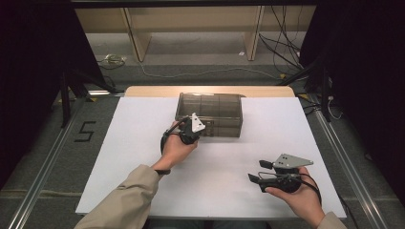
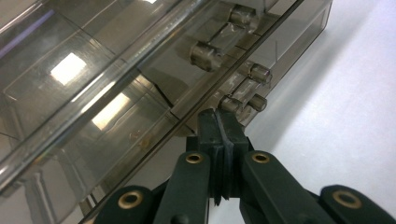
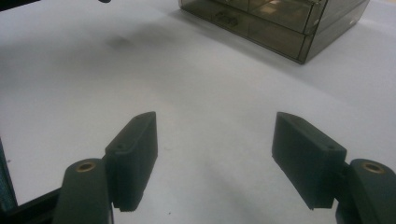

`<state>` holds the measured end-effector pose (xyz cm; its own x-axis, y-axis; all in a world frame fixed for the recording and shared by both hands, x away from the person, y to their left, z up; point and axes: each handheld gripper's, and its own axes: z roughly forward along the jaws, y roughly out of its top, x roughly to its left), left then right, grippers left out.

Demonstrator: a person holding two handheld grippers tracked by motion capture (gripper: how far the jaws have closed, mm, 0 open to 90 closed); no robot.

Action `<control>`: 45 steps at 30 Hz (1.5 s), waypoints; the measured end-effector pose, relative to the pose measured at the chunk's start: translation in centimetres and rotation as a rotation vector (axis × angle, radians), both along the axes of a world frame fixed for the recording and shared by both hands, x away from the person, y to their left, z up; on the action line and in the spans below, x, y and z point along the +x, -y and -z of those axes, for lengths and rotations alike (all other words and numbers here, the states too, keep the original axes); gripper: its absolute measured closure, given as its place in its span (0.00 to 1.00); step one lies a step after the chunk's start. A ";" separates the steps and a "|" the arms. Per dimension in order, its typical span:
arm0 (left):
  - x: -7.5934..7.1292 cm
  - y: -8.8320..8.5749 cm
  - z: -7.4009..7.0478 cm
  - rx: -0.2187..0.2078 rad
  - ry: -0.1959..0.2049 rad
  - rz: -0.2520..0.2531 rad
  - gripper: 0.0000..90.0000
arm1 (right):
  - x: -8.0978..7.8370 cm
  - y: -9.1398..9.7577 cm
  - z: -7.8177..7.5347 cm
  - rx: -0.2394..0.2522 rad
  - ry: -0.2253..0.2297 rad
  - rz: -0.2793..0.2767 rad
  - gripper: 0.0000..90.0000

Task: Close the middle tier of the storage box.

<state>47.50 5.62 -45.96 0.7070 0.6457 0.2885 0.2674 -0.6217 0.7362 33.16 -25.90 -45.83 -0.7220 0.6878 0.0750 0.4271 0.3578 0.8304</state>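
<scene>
The left gripper (image 1: 195, 128) is at the front face of a smoky transparent drawer box (image 1: 212, 112) that stands on the white-covered bench (image 1: 143, 143), toward its far edge. In the left gripper view the two black fingers (image 2: 212, 135) are pressed flat together with no gap between their pads, and their tips sit right against the box's front, just below a small cylindrical drawer knob (image 2: 229, 103). Whether anything thin is pinched between the pads cannot be told; the knob itself lies just past the fingertips, not between them. More knobs (image 2: 205, 56) of the same kind sit farther up and beyond the fingertips, along the drawer fronts.

The right gripper (image 1: 267, 177) is held low over the near right part of the bench, well apart from the box, with its grey three-cornered plate (image 1: 290, 161) on top. In the right gripper view its fingers (image 3: 135, 154) stand wide apart with nothing between them, only bare white bench surface below. From these fingers the drawer box (image 3: 280, 23) lies well ahead and a little to the right, its stacked drawer fronts turned toward them.
</scene>
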 end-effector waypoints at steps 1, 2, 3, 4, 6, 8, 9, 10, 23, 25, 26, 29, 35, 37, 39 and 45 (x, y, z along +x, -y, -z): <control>0.1 0.0 0.0 0.000 0.003 -0.001 1.00 | 0.0 0.0 0.0 0.000 0.000 0.000 0.36; 0.2 0.0 0.0 0.006 0.004 -0.003 1.00 | 0.0 0.0 0.0 0.000 -0.003 0.002 0.36; 0.2 0.0 0.0 0.004 0.005 -0.006 1.00 | 0.0 0.0 0.0 0.000 -0.002 0.002 0.36; 0.3 -0.1 -0.1 0.006 0.004 -0.007 1.00 | 0.0 0.0 0.0 0.000 -0.002 0.002 0.36; 0.4 -0.1 -0.1 0.007 0.004 -0.008 1.00 | 0.0 0.0 0.0 0.001 -0.003 0.001 0.36; 0.4 0.0 -0.1 0.010 0.005 -0.008 1.00 | 0.0 0.0 0.0 0.000 -0.003 0.001 0.36; 0.4 0.0 -0.1 0.003 0.003 -0.009 1.00 | 0.0 0.0 0.0 0.001 -0.003 0.001 0.36; 0.5 0.0 -0.1 0.003 0.003 -0.009 1.00 | 0.0 0.1 0.0 0.000 -0.002 0.002 0.36; 0.2 0.0 -0.1 0.021 -0.001 -0.007 0.98 | 0.0 0.1 -0.1 0.002 0.002 0.002 0.36; 0.0 0.0 -0.3 0.028 0.000 0.000 0.97 | 0.0 0.1 -0.1 0.003 0.004 0.002 0.36; -0.2 0.0 -0.4 0.020 -0.001 -0.001 0.96 | 0.0 0.1 -0.1 0.004 0.005 0.002 0.36; -0.7 -0.2 -0.7 0.024 -0.008 0.008 0.94 | -0.1 0.1 -0.1 0.003 0.005 0.003 0.36; -1.5 -0.9 -1.1 0.010 -0.038 0.013 0.86 | -0.1 0.1 -0.1 0.001 0.005 0.004 0.36; -1.9 -1.1 -1.1 0.008 -0.041 0.021 0.84 | -0.1 0.1 -0.1 0.001 0.003 0.005 0.36; -2.3 -1.2 -1.2 -0.002 -0.047 0.026 0.80 | -0.1 0.1 -0.1 0.000 0.005 0.005 0.36; -3.4 -1.7 -1.3 -0.017 -0.075 0.048 0.72 | -0.1 0.1 -0.1 0.001 0.003 0.006 0.36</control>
<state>44.07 7.35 -44.67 0.7563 0.6150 0.2233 0.2924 -0.6230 0.7255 33.04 -26.00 -45.74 -0.7184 0.6918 0.0735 0.4268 0.3548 0.8319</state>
